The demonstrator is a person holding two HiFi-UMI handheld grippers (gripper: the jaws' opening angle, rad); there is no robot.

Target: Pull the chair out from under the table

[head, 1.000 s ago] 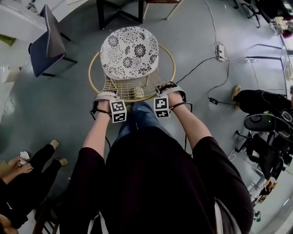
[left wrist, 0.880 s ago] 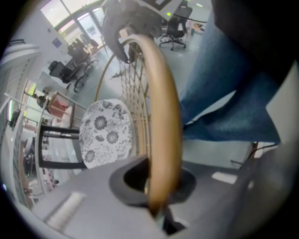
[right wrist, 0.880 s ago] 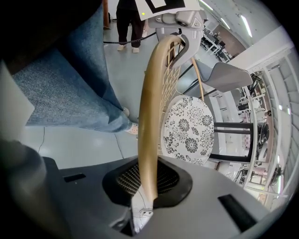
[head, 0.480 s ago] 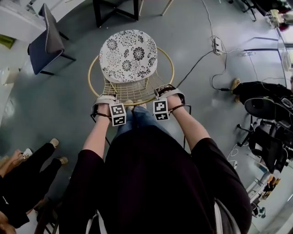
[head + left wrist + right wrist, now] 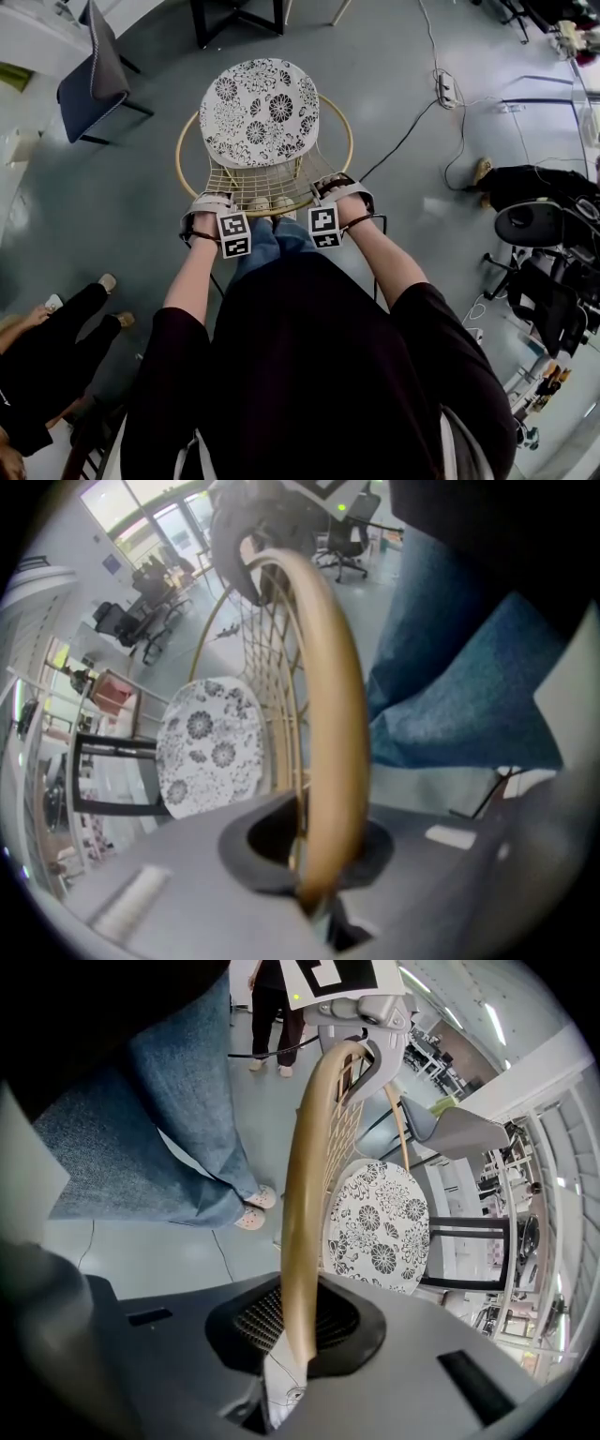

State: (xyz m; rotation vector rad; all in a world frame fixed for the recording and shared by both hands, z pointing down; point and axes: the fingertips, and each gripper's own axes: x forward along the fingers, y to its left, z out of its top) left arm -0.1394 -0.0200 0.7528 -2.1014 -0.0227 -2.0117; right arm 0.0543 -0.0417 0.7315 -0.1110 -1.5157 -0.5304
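Observation:
The chair has a round rattan frame, a wire back and a floral seat cushion (image 5: pixel 261 111), and stands on the grey floor just in front of me. My left gripper (image 5: pixel 211 202) is shut on the left of the chair's tan back rim (image 5: pixel 333 733); the rim runs straight down between its pads (image 5: pixel 314 897). Further right on the same rim (image 5: pixel 305 1213), my right gripper (image 5: pixel 339 188) is shut as well, the rim wedged in its jaws (image 5: pixel 298 1358). The dark table's legs (image 5: pixel 239 19) stand beyond the chair at the top edge.
A dark blue chair (image 5: pixel 94 80) stands at the upper left. A power strip with cables (image 5: pixel 441 91) lies on the floor at the right. A seated person's legs (image 5: pixel 56 328) are at the lower left, a black office chair (image 5: pixel 534 225) at the right.
The chair and both grippers have shifted slightly left and toward me, a little farther from the table legs. Both grips on the rim are unchanged.

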